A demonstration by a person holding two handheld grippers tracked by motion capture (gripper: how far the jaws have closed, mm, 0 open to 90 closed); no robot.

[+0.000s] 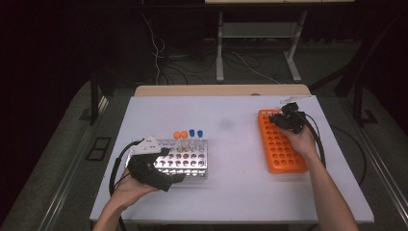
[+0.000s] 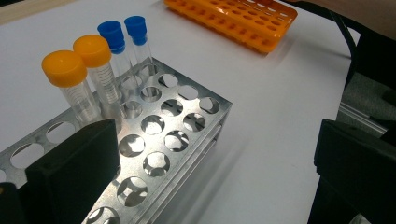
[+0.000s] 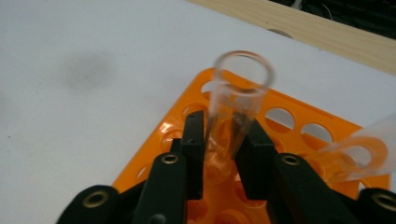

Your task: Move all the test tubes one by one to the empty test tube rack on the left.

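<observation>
High view: the right gripper [image 1: 281,117] sits over the far end of the orange rack [image 1: 280,142], near the bench's [image 1: 231,192] far right corner; the left gripper [image 1: 166,163] rests at the metal rack [image 1: 185,159] toward the near left.

Left gripper view: jaws spread wide, holding nothing, beside capped tubes [image 2: 100,60].

Right gripper view: jaws clamp an open clear tube [image 3: 238,100], long axis upright, mouth up, base in the rack.

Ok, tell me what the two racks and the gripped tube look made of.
Silver rack: shiny sheet metal, going by its reflections and thin punched holes. Orange rack: glossy moulded plastic, probably. Uncapped tube in the right gripper: clear; glass or plastic, can't tell.
</observation>
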